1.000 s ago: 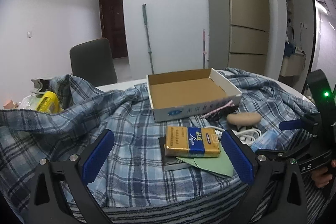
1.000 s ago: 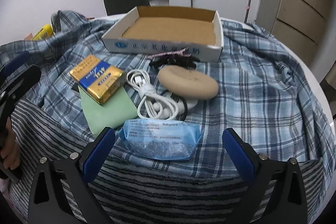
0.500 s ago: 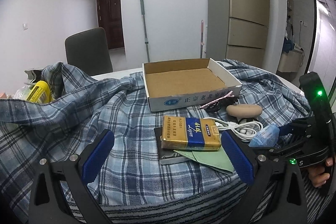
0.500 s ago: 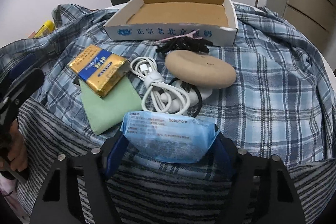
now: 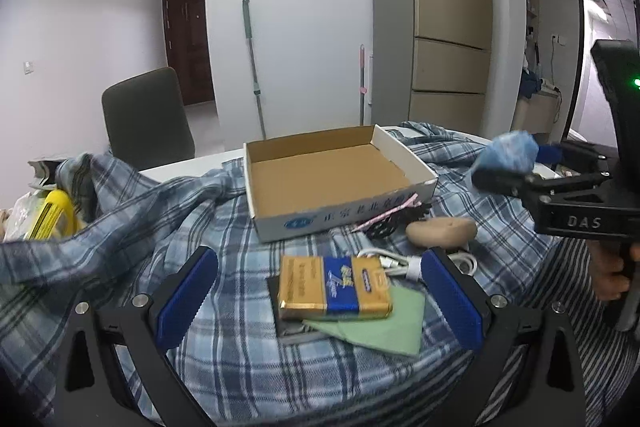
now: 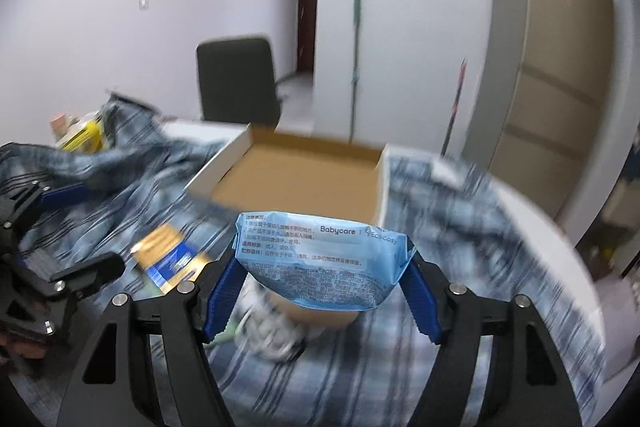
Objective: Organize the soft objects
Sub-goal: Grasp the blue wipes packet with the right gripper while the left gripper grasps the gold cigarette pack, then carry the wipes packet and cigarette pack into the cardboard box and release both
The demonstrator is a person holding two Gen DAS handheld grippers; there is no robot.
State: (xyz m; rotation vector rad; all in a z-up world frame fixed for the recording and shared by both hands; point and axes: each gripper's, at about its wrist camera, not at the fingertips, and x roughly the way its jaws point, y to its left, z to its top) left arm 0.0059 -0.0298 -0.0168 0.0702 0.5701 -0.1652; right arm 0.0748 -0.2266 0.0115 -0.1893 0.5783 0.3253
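Observation:
My right gripper (image 6: 322, 297) is shut on a blue Babycare wipes pack (image 6: 322, 259) and holds it in the air in front of the open cardboard box (image 6: 296, 183). In the left wrist view the pack (image 5: 506, 157) hangs to the right of the box (image 5: 328, 179), above the table. My left gripper (image 5: 318, 301) is open and empty, low over a gold and blue packet (image 5: 334, 287) on a green cloth (image 5: 380, 323). A tan oval pad (image 5: 442, 230) and a white cable (image 5: 394, 261) lie on the plaid cloth (image 5: 224, 307).
A black hair clip (image 5: 386, 225) lies by the box front. A yellow bottle (image 5: 54, 215) sits at the table's far left. A dark chair (image 5: 146, 121) stands behind the table, a fridge (image 5: 448, 27) and mop handles beyond.
My right gripper closed on the blue wipes pack and lifted it off the table toward the box. My left gripper moved slightly closer to the gold packet.

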